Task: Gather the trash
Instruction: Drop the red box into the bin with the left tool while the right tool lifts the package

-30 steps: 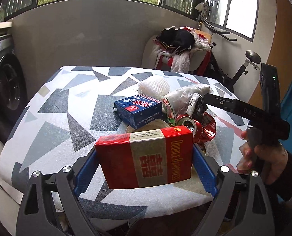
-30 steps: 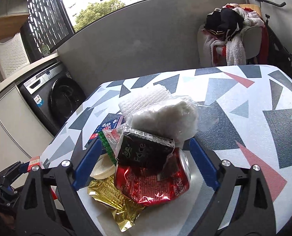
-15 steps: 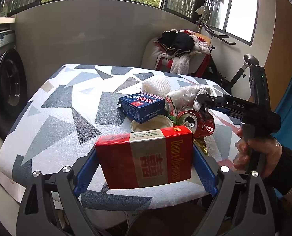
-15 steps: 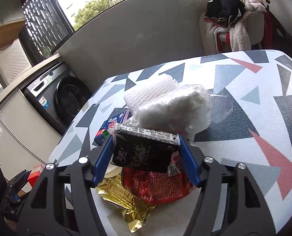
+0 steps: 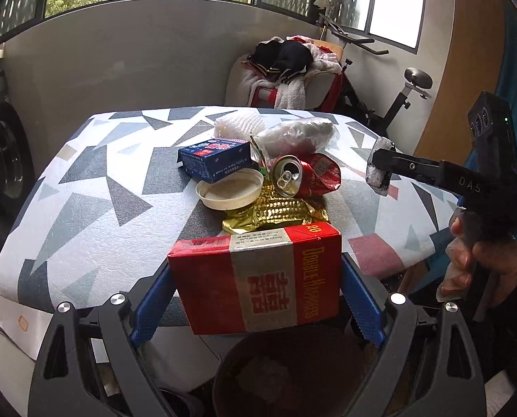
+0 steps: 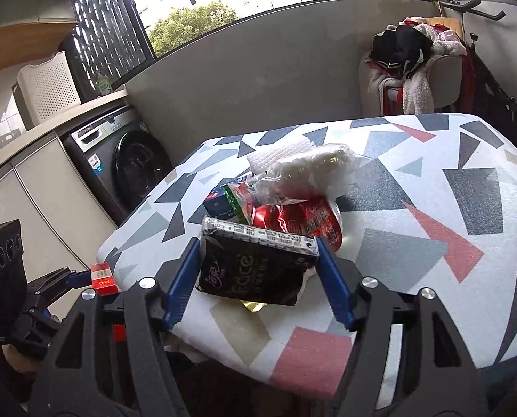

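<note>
A table draped in a white cloth printed with grey, navy and pink triangles carries a heap of rubbish at its middle: a clear plastic bag of white wadding, a white foam fruit net, a blue cardboard carton, a crushed red drinks can, a round cream plastic lid and a crumpled gold foil wrapper. Below the table's near edge sits a dark round bin, seemingly the destination. The left gripper is clamped across the short ends of a red rectangular cigarette box, carried level directly above the bin's mouth, probably so it drops straight in once released. The right gripper, whose jaws have just been closing, pinches a black plastic tissue packet by its sides, lifted clear of the heap near the table edge. A person's hand grips that tool's handle.
</note>
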`<state>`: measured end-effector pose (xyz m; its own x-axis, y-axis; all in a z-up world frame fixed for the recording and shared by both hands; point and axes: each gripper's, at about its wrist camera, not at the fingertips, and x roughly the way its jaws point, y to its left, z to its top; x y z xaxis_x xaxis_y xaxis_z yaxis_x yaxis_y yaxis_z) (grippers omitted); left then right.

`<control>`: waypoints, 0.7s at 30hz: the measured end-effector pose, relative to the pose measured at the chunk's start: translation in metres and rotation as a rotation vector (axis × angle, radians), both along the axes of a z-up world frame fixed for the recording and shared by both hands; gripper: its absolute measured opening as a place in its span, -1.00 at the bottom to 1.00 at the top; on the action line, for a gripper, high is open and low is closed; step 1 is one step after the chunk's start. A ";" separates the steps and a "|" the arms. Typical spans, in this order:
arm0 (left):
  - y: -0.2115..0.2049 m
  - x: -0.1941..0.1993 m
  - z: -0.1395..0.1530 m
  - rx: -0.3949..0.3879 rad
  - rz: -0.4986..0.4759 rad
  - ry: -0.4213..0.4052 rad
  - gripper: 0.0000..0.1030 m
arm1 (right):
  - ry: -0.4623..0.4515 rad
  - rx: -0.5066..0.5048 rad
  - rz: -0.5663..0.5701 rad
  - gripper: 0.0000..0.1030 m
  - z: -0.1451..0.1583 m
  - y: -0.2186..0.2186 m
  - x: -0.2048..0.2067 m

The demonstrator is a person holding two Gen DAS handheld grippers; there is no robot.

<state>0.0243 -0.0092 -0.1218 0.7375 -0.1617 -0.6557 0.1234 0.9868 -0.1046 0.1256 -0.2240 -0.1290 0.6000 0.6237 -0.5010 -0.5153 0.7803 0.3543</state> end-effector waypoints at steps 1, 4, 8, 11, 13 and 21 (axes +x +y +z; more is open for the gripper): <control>-0.003 -0.004 -0.004 0.004 -0.011 0.009 0.70 | -0.001 -0.003 0.000 0.28 -0.001 -0.003 -0.007; -0.010 -0.015 -0.016 0.002 -0.039 0.044 0.70 | -0.004 -0.019 0.000 0.28 -0.005 -0.008 -0.025; -0.020 -0.027 -0.029 0.010 -0.069 0.084 0.70 | -0.011 -0.039 0.002 0.28 -0.008 -0.014 -0.043; -0.026 -0.034 -0.035 0.010 -0.096 0.106 0.72 | 0.003 -0.033 0.006 0.29 -0.011 -0.016 -0.052; -0.028 -0.036 -0.036 0.012 -0.108 0.110 0.80 | 0.006 -0.034 0.012 0.29 -0.012 -0.017 -0.057; -0.003 -0.041 -0.019 -0.006 -0.047 0.035 0.88 | 0.026 -0.093 0.061 0.28 -0.028 -0.002 -0.072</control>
